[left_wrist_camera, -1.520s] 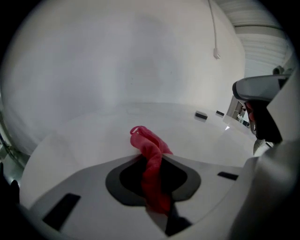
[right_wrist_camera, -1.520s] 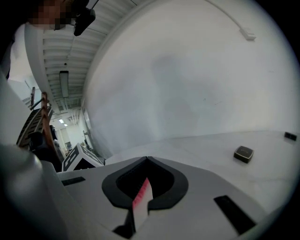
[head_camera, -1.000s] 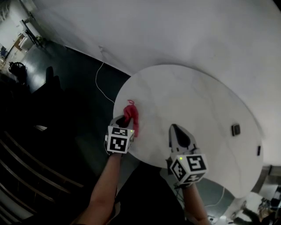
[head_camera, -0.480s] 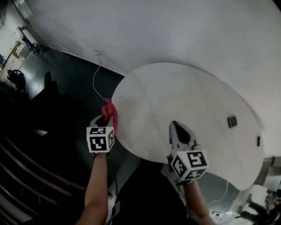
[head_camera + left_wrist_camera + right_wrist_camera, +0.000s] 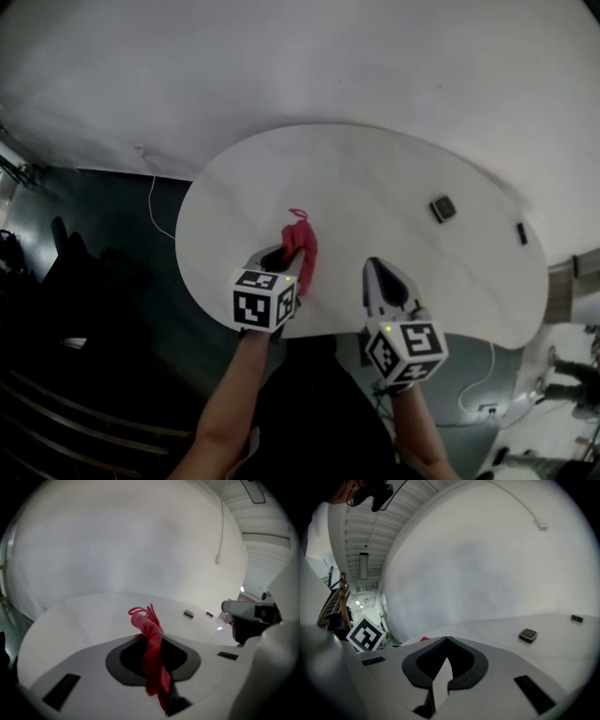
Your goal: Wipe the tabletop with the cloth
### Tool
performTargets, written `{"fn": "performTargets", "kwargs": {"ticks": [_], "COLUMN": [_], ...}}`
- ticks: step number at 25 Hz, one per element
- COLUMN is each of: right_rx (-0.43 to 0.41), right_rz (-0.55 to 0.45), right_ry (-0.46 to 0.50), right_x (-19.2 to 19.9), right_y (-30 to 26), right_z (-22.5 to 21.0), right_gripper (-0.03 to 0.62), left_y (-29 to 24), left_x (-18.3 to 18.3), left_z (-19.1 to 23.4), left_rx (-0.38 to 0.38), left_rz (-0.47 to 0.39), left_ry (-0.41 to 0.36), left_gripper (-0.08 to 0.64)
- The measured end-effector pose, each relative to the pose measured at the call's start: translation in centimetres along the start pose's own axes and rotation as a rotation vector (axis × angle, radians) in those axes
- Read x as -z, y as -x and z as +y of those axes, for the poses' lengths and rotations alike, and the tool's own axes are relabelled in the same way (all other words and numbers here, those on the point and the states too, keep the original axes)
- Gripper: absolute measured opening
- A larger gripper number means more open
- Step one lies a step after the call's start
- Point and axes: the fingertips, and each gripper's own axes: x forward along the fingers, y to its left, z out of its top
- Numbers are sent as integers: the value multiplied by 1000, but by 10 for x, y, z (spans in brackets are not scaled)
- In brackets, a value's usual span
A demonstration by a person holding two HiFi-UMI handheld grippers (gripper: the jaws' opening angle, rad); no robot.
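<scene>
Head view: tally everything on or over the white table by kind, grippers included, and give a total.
red cloth: 1
small dark objects, one squarish, one slim: 2
grippers, left gripper and right gripper: 2
Total: 5

Cloth (image 5: 302,246): lower end lost between the clamped jaws of the left gripper (image 5: 284,262); from the right gripper's camera, only a red sliver clears the jaw housing.
Small dark object (image 5: 442,208): on the table beyond the right gripper (image 5: 375,272), too small to identify.
Second dark item (image 5: 521,233): farther out, to that gripper's right; kind unclear.
Tabletop (image 5: 375,169): near rim covered by both grippers.
</scene>
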Motion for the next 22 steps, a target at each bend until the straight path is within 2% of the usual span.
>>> {"fn": "performTargets", "kwargs": {"ticks": [4,8,12,15,18,22], "right_rx": [102,158,142,99,26,-95], "right_rz": [-19,-22,-8,7,30,63], "right_ry": [-33,-57,-53,-44,-25,7], "right_x": [2,8,13,18,21,22], "right_y": [27,45,43,31,14,-13], "right_z": [-35,-56,-53,-42,-21,19], "right_gripper": [3,3,3,3,3,3], "left_y": [-42,-66,-74,-69,-53,-15], "left_x": [9,34,61,67,72,82], "left_z": [-73,-118,-122,-105,-75,-18], "left_rx": [157,214,190,158,105,-4], "left_rz": [65,135,195,213,202,170], "left_ry": [-40,-103,-183,-190,-134,-33], "left_gripper": [66,66,66,66,66,66]}}
